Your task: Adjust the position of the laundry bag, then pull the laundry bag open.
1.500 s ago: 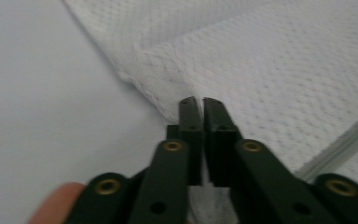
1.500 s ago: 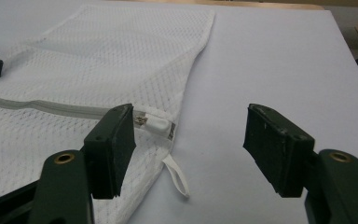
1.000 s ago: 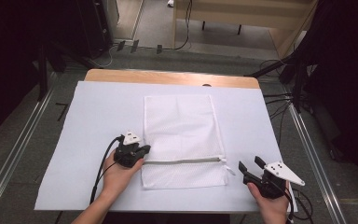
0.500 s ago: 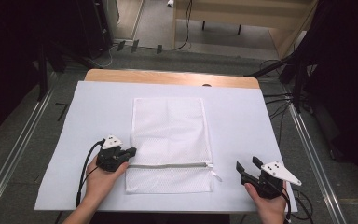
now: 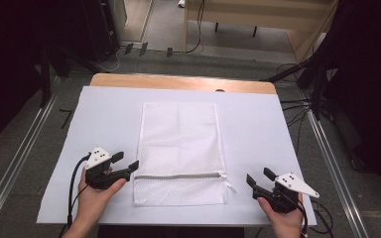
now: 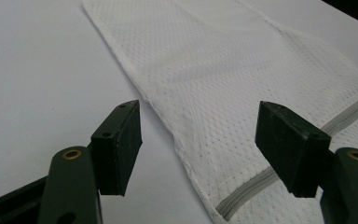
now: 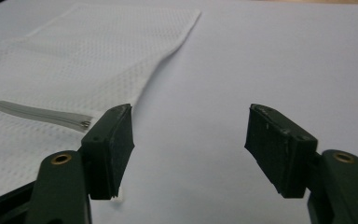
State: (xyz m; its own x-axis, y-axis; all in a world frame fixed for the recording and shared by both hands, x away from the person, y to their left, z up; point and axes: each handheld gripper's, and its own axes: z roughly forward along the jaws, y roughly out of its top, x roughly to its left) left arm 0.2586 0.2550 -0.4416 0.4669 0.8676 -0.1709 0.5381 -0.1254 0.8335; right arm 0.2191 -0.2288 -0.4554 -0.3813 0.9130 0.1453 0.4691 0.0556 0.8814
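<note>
A white mesh bag (image 5: 178, 144) lies flat on the white sheet (image 5: 258, 124), with a grey zipper (image 5: 178, 175) across it near the front. My left gripper (image 5: 127, 160) sits at the bag's left edge beside the zipper's end. Its jaws have just been opening and now stand open. In the left gripper view the bag's edge (image 6: 242, 79) and zipper end (image 6: 247, 191) lie between and beyond my left gripper's (image 6: 198, 140) pads, untouched. My right gripper (image 5: 259, 175) rests open to the right of the bag; in its own view (image 7: 189, 140) the zipper pull (image 7: 85, 123) lies at the left jaw.
The sheet covers most of the table, leaving a wooden strip (image 5: 178, 82) at the far edge. Metal rails (image 5: 20, 158) run along the floor on both sides, and cables (image 5: 297, 106) lie off the right. Bare sheet surrounds the bag.
The left gripper slid left with the bag, dragging it that way, then opened and let go of it. The right gripper stayed put.
</note>
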